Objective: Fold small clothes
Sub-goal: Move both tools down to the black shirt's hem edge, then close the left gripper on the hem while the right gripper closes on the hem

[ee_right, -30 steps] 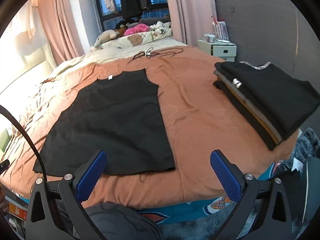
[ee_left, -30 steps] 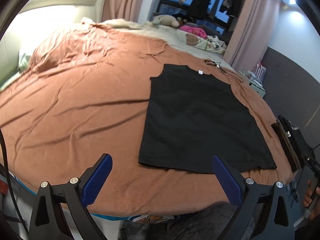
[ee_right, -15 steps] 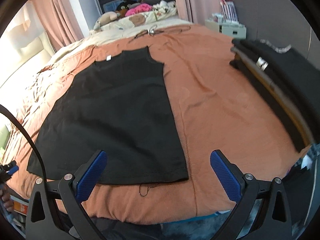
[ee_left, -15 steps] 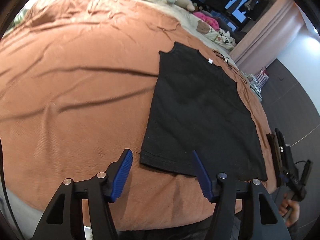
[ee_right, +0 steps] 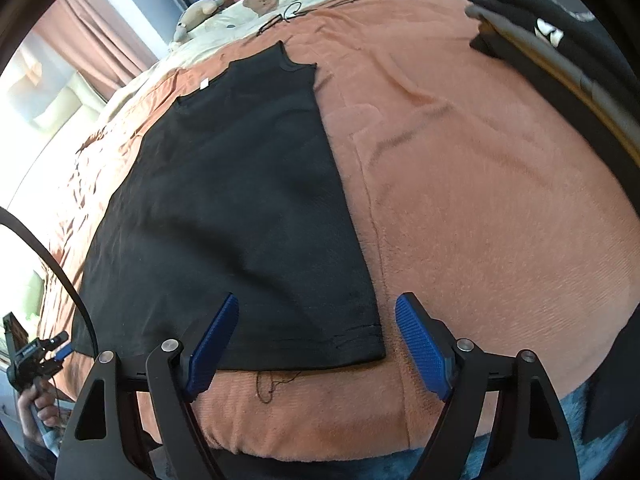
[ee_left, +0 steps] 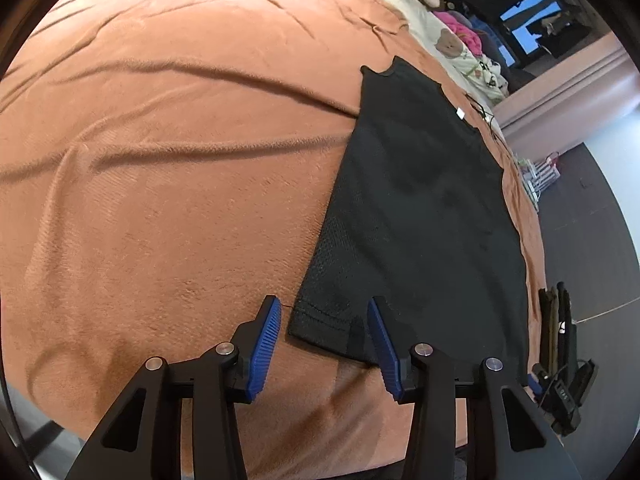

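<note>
Both grippers have dropped toward the near hem of the black sleeveless top [ee_left: 420, 208] since a second ago, and their fingers have narrowed from a wide spread to a smaller gap. The left gripper [ee_left: 322, 334] now hangs just over the hem's left corner, its blue-padded fingers [ee_left: 262, 344] apart and straddling that corner, one over the orange-brown blanket [ee_left: 160, 200], the other over the fabric; whether the pads touch the cloth cannot be told. The right gripper [ee_right: 316, 344] sits at the hem's right corner, jaws likewise apart with the corner between them, nothing clamped. The top lies flat and spread on the blanket, neckline with its white label [ee_right: 204, 84] toward the far end of the bed, hem toward the near edge, a loose dark thread [ee_right: 272, 386] trailing just below it. A stack of folded clothes [ee_right: 560, 56] rests on the blanket well off to the right. Stuffed toys [ee_right: 200, 14] and a black cable [ee_right: 304, 10] lie beyond the neckline near the window.
</note>
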Available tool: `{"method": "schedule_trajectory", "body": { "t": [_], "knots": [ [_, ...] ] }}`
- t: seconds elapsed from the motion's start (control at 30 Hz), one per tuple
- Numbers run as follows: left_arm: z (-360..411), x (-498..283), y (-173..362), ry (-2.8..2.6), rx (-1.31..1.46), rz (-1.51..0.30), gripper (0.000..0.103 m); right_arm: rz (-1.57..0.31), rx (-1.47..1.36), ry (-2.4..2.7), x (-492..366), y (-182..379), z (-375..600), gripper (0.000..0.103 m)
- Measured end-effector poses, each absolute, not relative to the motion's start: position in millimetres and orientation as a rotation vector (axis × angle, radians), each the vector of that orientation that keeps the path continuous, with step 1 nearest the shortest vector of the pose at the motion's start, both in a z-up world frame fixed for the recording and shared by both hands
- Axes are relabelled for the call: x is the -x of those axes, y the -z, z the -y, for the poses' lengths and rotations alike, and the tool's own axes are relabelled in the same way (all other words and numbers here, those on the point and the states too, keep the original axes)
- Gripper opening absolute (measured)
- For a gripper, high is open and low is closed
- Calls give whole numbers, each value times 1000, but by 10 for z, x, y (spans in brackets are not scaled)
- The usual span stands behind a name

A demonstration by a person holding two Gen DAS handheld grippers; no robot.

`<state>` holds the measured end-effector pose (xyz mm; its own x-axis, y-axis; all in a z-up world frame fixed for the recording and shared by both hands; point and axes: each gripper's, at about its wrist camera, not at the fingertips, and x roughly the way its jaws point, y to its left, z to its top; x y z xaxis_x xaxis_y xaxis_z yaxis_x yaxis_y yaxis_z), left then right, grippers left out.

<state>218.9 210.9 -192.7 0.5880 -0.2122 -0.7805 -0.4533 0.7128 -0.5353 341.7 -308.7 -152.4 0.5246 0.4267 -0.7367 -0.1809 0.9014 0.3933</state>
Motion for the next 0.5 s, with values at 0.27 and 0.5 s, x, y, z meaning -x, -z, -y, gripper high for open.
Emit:
{"method": "schedule_trajectory", "body": {
  "t": [0.27, 0.5],
  "knots": [
    [-2089, -2216, 1984, -172, 811, -941, 32, -955, -380, -390, -3453, 1602, 3286, 71],
    [-2125, -2204, 2023, -179, 824, -930, 26, -960, -430, -383, -3472, 1647, 3262, 62]
  ]
}}
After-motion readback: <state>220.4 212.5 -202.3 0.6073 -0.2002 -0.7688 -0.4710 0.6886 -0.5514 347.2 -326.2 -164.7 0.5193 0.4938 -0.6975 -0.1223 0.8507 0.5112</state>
